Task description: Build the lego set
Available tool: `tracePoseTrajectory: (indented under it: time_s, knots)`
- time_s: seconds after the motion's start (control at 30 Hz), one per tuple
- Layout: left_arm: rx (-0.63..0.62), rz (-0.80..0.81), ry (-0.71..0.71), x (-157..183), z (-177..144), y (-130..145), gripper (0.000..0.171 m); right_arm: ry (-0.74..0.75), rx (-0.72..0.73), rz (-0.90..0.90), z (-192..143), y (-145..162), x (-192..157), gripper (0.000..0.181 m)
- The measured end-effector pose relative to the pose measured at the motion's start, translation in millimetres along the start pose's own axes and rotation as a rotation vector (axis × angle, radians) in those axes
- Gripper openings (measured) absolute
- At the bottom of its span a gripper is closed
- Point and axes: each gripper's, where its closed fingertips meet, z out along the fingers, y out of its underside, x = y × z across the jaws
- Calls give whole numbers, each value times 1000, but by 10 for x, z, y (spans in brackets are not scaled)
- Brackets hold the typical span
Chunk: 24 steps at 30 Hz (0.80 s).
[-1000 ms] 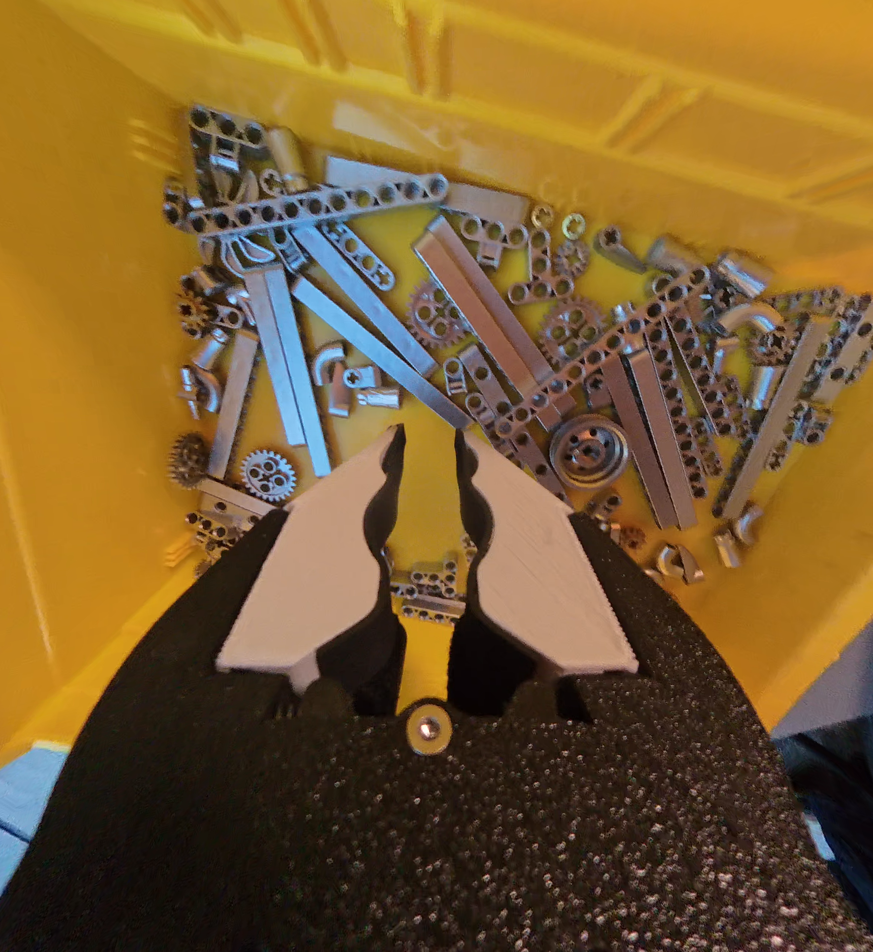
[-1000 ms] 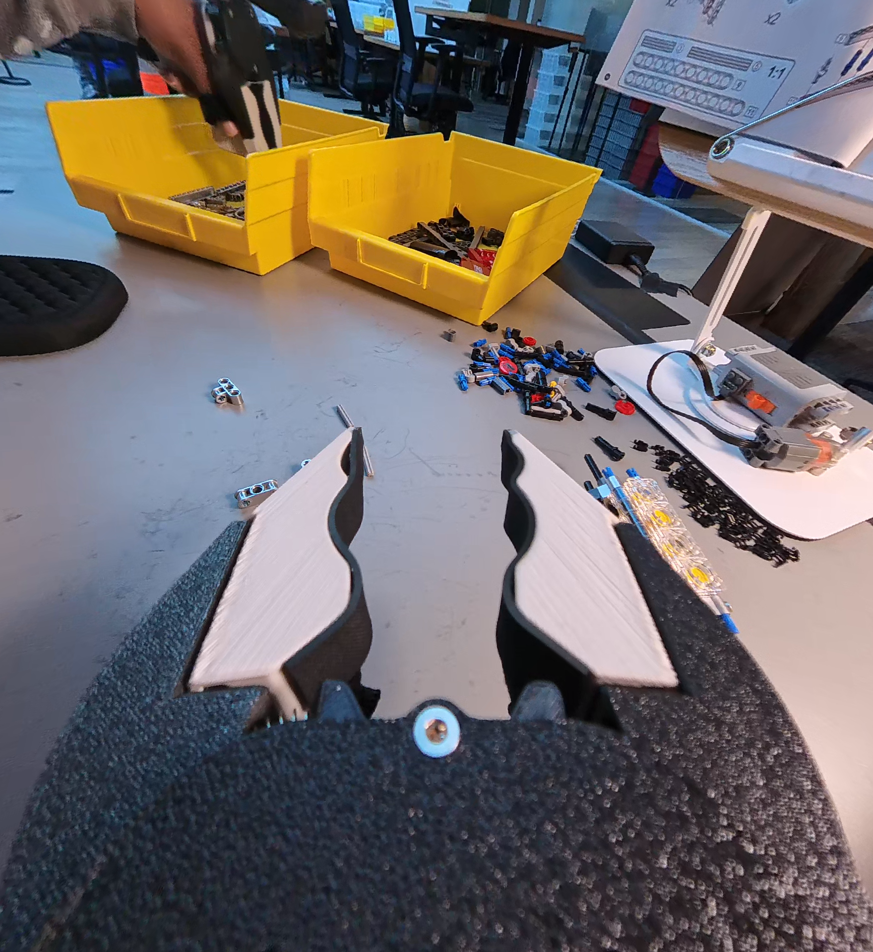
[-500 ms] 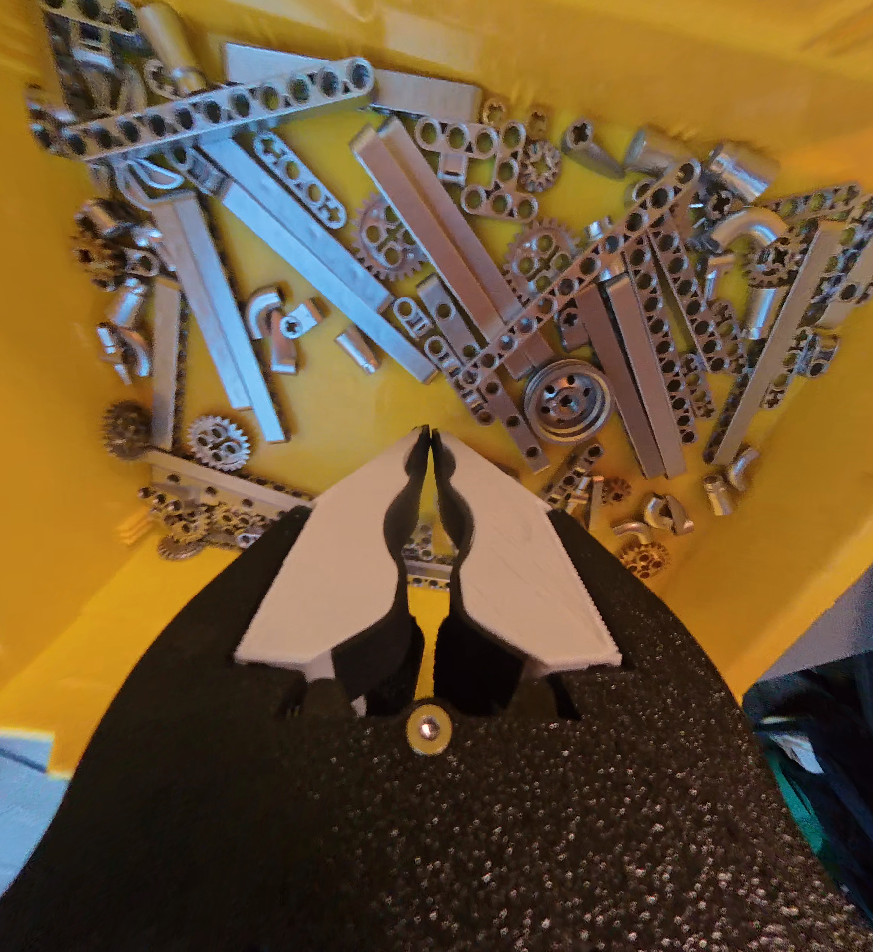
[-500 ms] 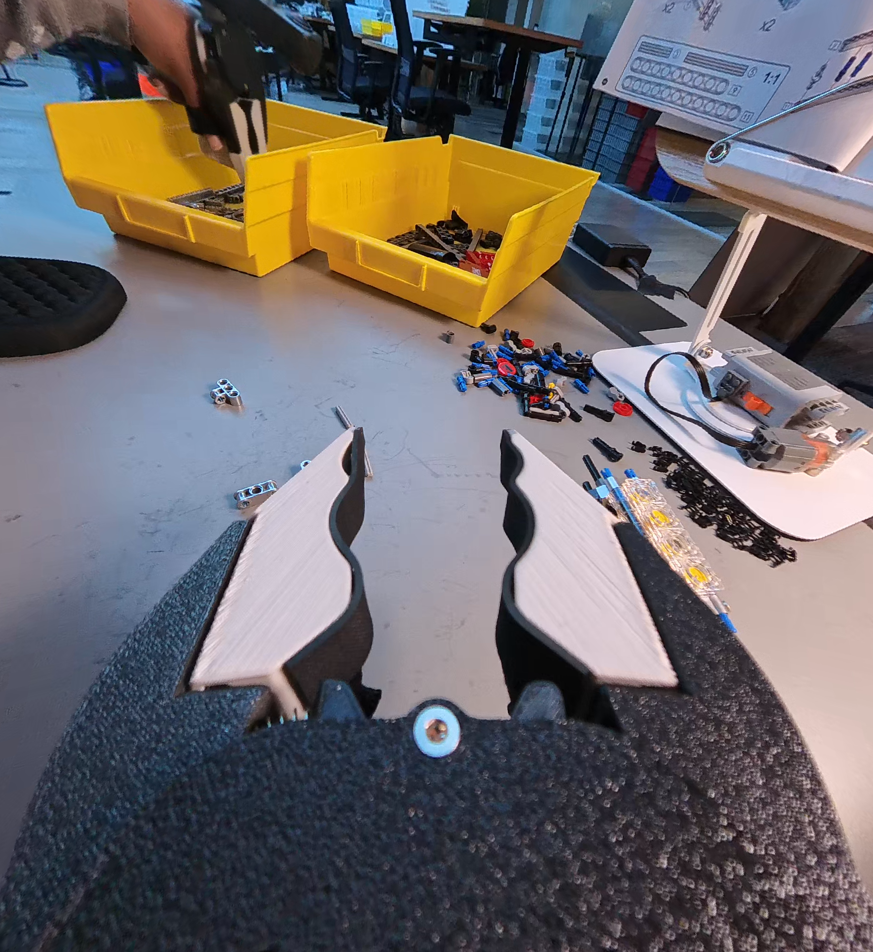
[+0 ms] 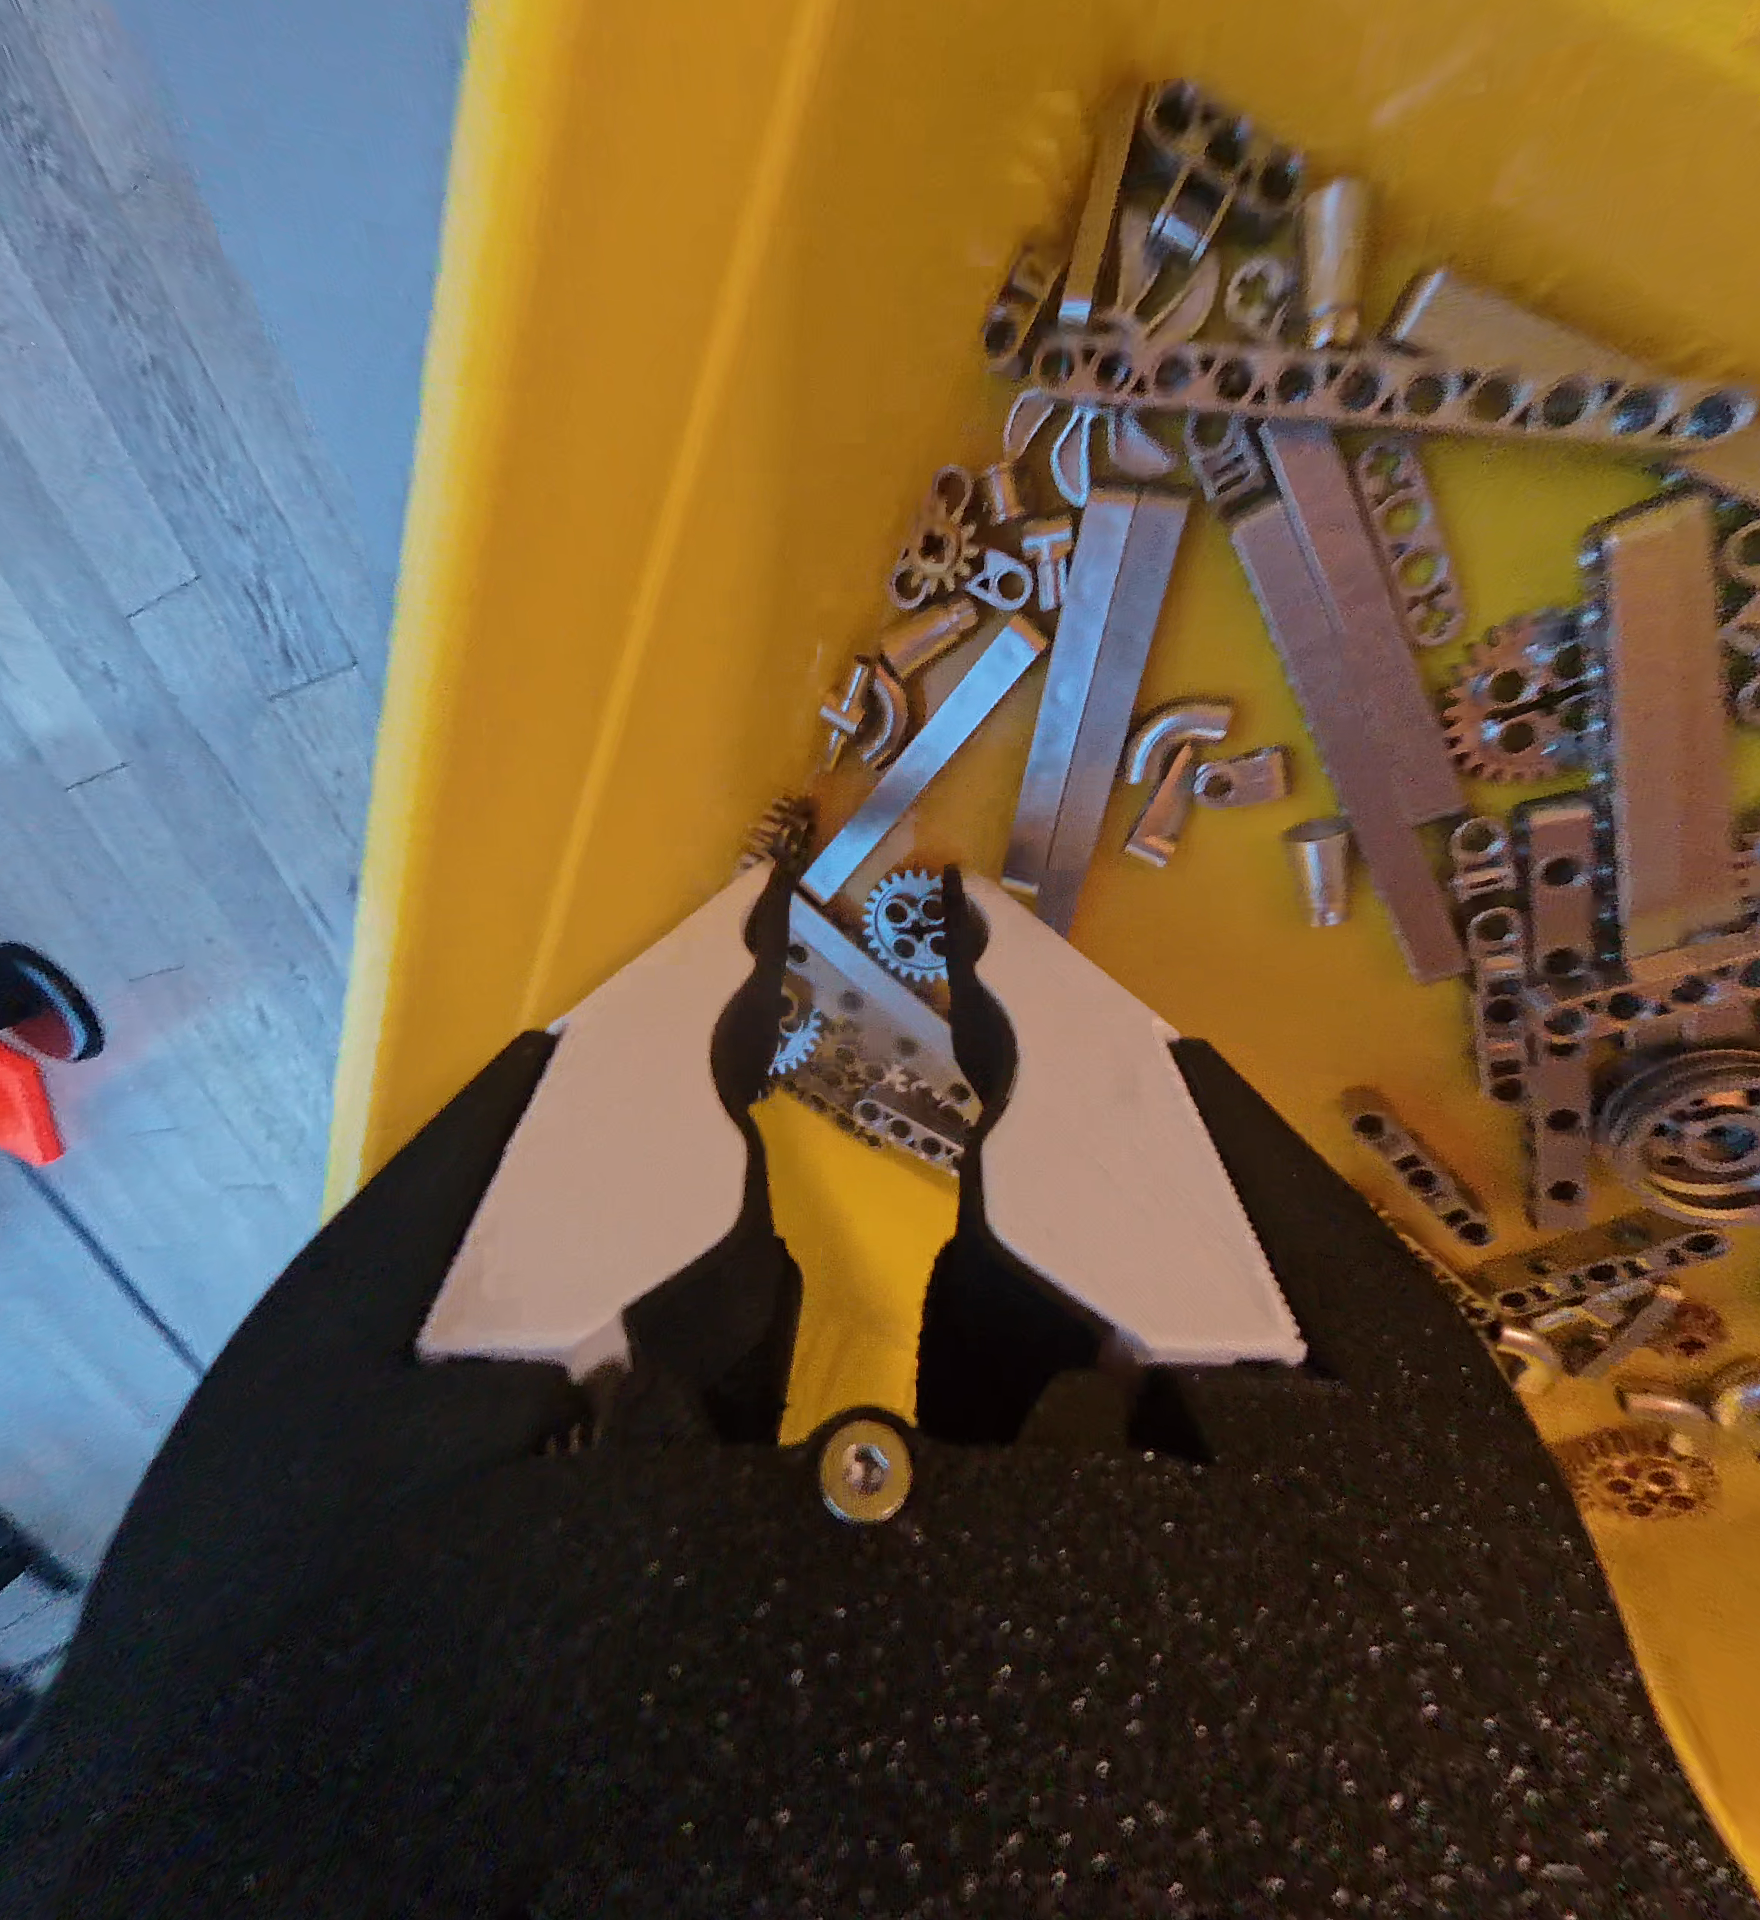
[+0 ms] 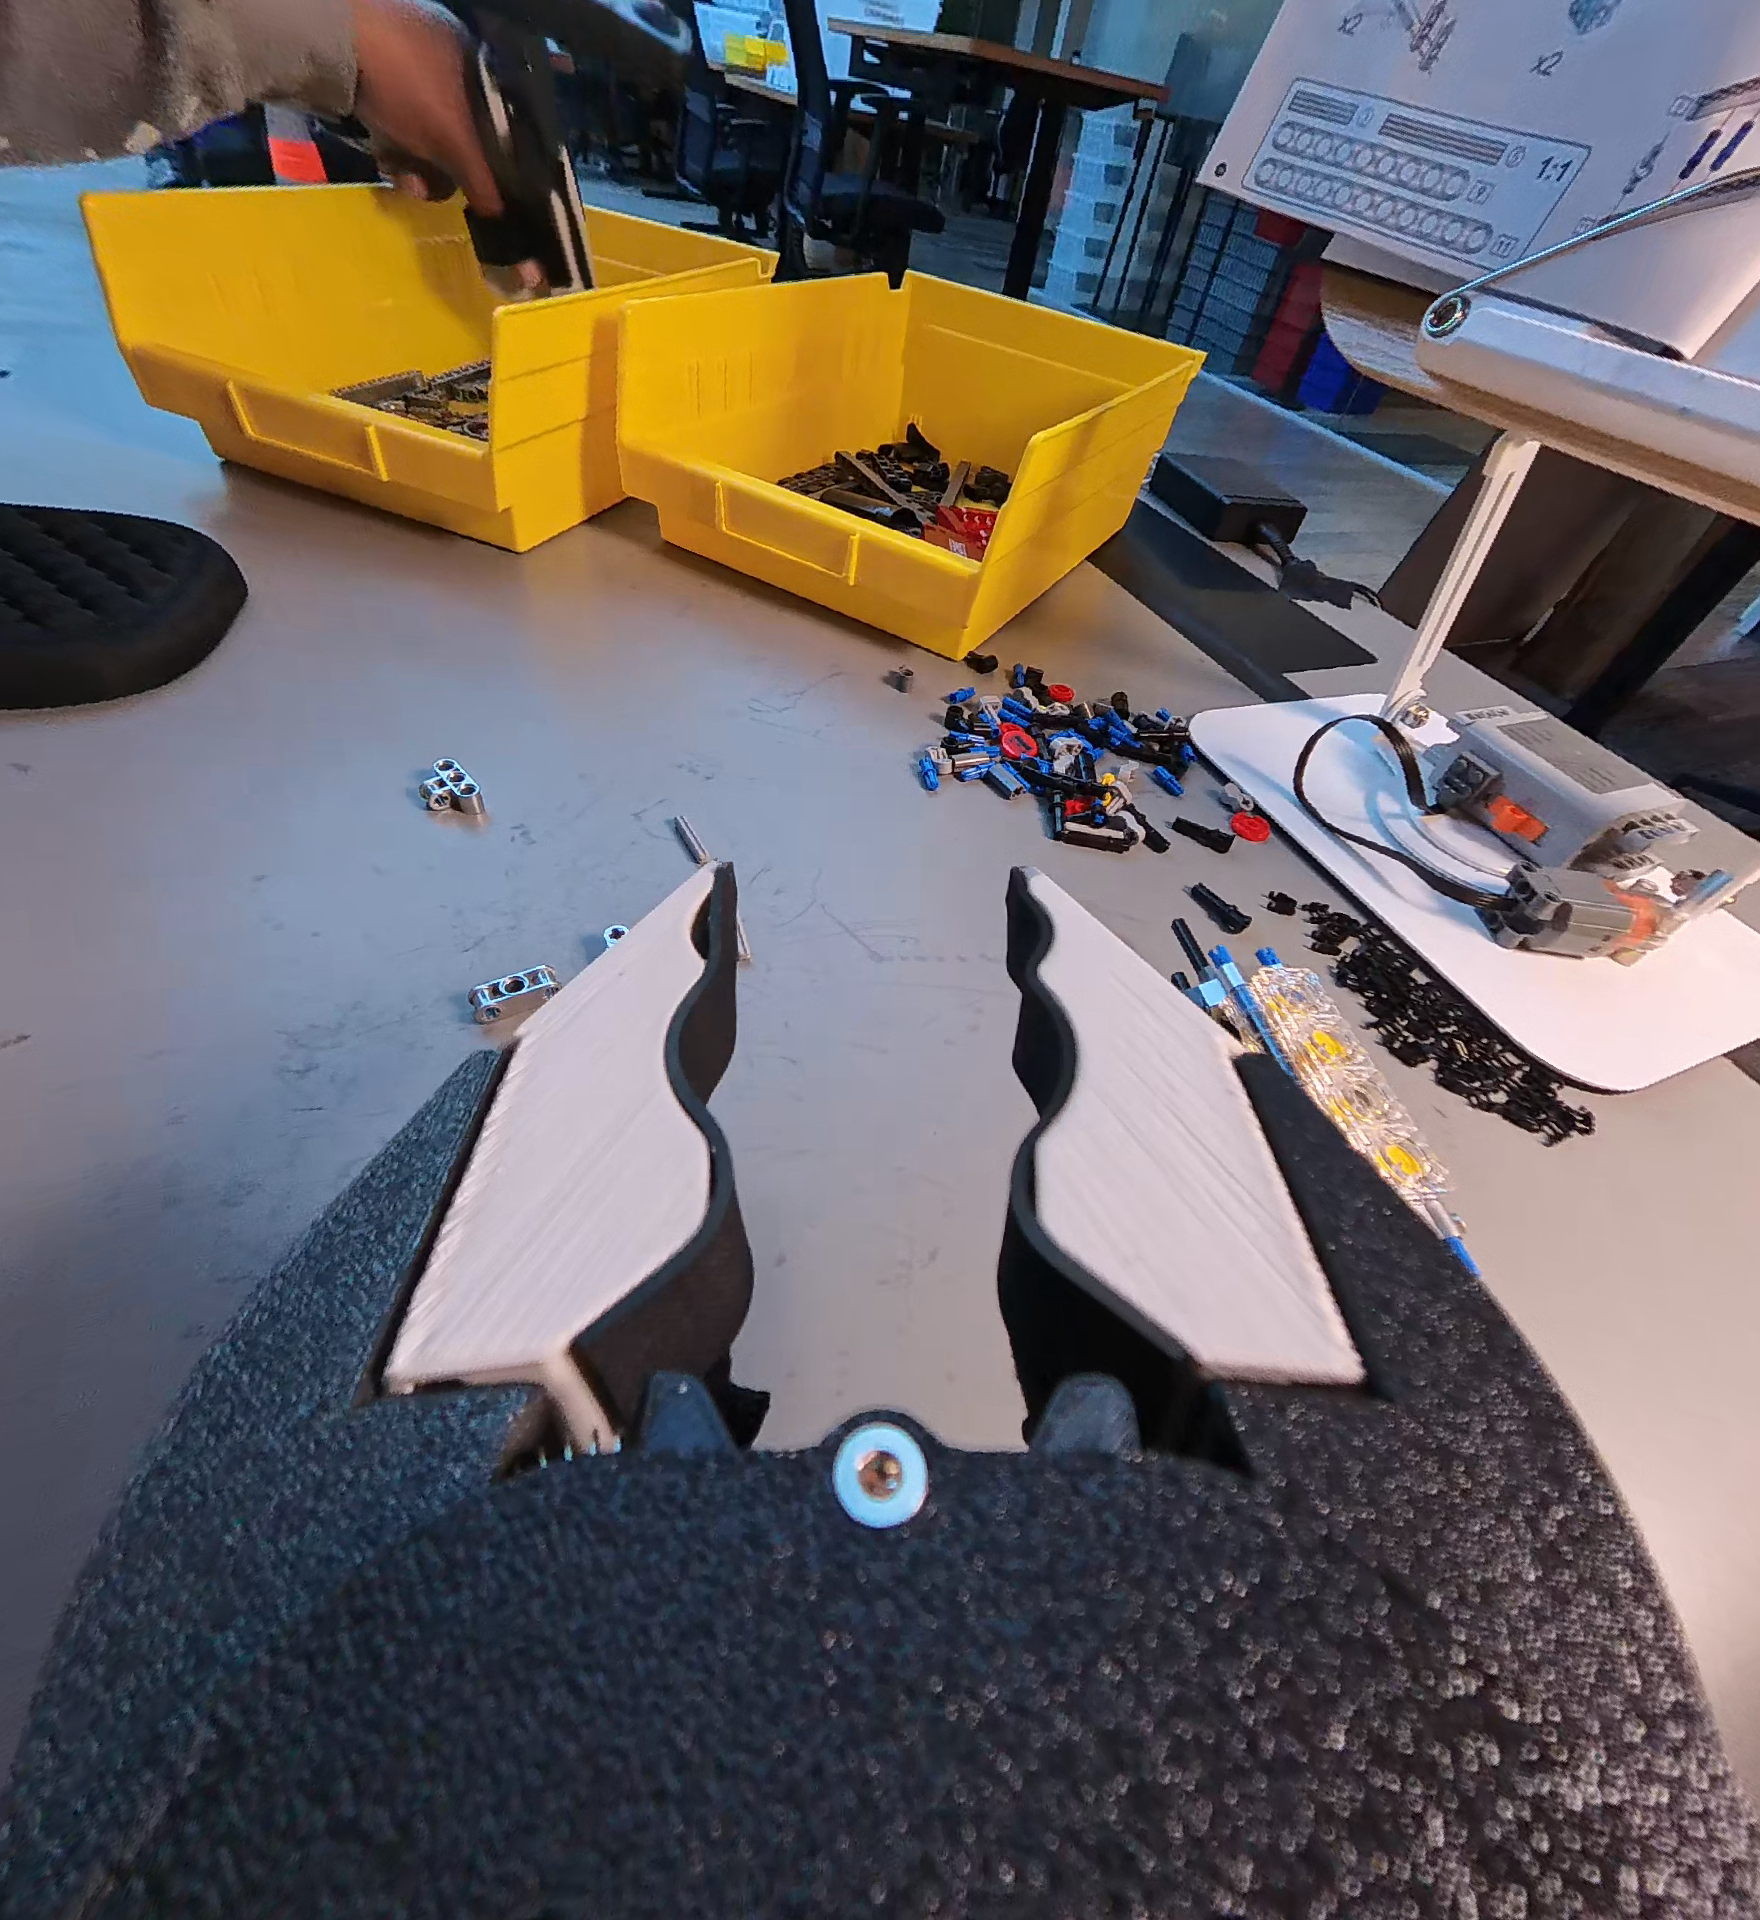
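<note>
Your left hand-held gripper (image 5: 865,883) hangs inside the left yellow bin (image 5: 585,520), close to its side wall, with its fingers spread a little way apart and nothing pinched between them. A small grey gear (image 5: 907,920) lies on the bin floor right between the fingertips, and just behind it, framed by the fingers, sit a flat grey beam and a few more holed pieces (image 5: 876,1081). Ahead of the tips a heap of grey beams, gears and connectors (image 5: 1323,623) spreads across the bin floor, with a grey wheel hub (image 5: 1723,1138) off to the right. In the right wrist view your left hand (image 6: 419,114) shows at the far left, holding that gripper down into the same bin. Your right hand-held gripper (image 6: 871,894) hovers low over the grey worktop (image 6: 232,935), fingers spread wide and empty. Nearest its left finger lie a thin grey axle (image 6: 694,840) and a small silver two-hole connector (image 6: 514,990); a three-hole silver piece (image 6: 452,784) sits farther off. Beside its right finger lies a clear strip with yellow dots (image 6: 1343,1081), and beyond it a scatter of blue, black and red pins (image 6: 1052,753). The second yellow bin (image 6: 907,416), just beside the first, holds dark parts.
</note>
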Motion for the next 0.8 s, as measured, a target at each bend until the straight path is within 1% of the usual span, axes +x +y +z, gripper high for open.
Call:
tracePoseTrajectory:
  time_s: [0.03,0.07,0.1,0.17,0.2,0.23,0.27,0.3,0.33,0.37,0.4,0.47,0.53,0.57,0.6,0.7,0.8]
  knots:
    - [-45,15,-10,-18,46,61,29,-1,1,3,-1,-1,3,50]
    - [-66,36,-32,-50,64,85,22,-2,1,6,-1,-1,5,50]
    - [-76,51,-44,-69,67,87,21,-3,1,8,0,-1,5,50]
    - [-97,59,-27,-55,66,93,25,-5,0,9,1,0,4,50]
    - [-110,61,-3,-28,61,100,31,-5,1,9,1,1,4,50]
    - [-120,58,30,6,52,101,33,-5,1,10,1,-1,4,50]
    - [-132,56,100,96,50,109,18,-6,2,10,-1,-2,4,50]
    - [-145,47,201,249,60,123,13,-6,3,10,-3,-4,4,50]
    - [-146,40,258,344,72,123,6,-4,5,9,-5,-6,4,50]
    - [-138,50,261,357,69,110,6,-3,6,8,-7,-7,4,50]
    - [-134,63,269,382,64,105,0,-2,8,6,-9,-9,3,50]
    - [-125,82,286,434,47,103,0,-3,8,5,-9,-8,2,50]
    - [-111,80,376,584,-25,97,0,-6,5,4,-5,-5,-4,50]
    - [-103,87,364,570,-53,90,0,-5,5,3,-4,-5,-4,50]
    - [-93,94,322,502,-80,80,0,-5,6,3,-6,-6,-4,50]
    - [-83,94,163,196,-163,64,4,-3,7,5,-6,-7,1,49]
    - [-167,144,20,-62,-191,173,13,-5,1,2,2,0,-6,49]
